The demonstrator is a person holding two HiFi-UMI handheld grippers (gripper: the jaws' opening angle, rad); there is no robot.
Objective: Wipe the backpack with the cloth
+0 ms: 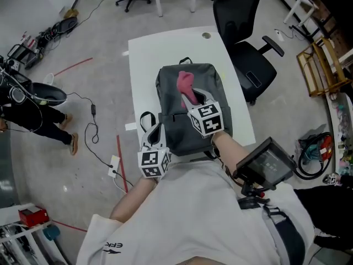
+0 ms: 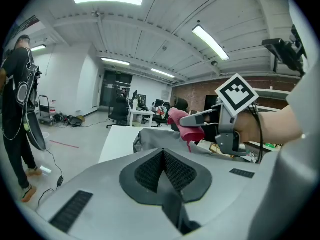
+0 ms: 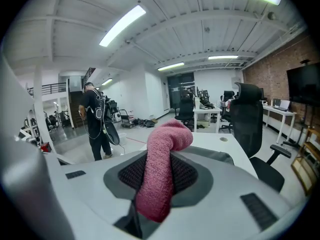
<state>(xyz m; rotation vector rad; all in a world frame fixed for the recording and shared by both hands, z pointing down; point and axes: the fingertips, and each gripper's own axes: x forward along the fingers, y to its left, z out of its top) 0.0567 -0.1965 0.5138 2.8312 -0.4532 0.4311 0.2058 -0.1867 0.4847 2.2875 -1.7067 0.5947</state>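
Observation:
A grey backpack (image 1: 207, 81) lies flat on the white table (image 1: 165, 43). My right gripper (image 1: 192, 100) hangs over its middle, shut on a pink cloth (image 1: 185, 84) that drapes forward onto the bag. In the right gripper view the cloth (image 3: 160, 169) stands up between the pads and curls over at the top, with the backpack (image 3: 215, 156) just behind. My left gripper (image 1: 156, 130) sits at the bag's near left edge beside a black strap (image 1: 144, 121). In the left gripper view its pads (image 2: 150, 169) meet with nothing between them, and the right gripper (image 2: 192, 119) holds the cloth (image 2: 182, 126) ahead.
A black office chair (image 1: 245, 43) stands close to the table's right side. A person in black (image 1: 33, 109) stands on the floor at the left, with cables (image 1: 91, 131) trailing toward the table. A wooden rack (image 1: 322, 65) is at the far right.

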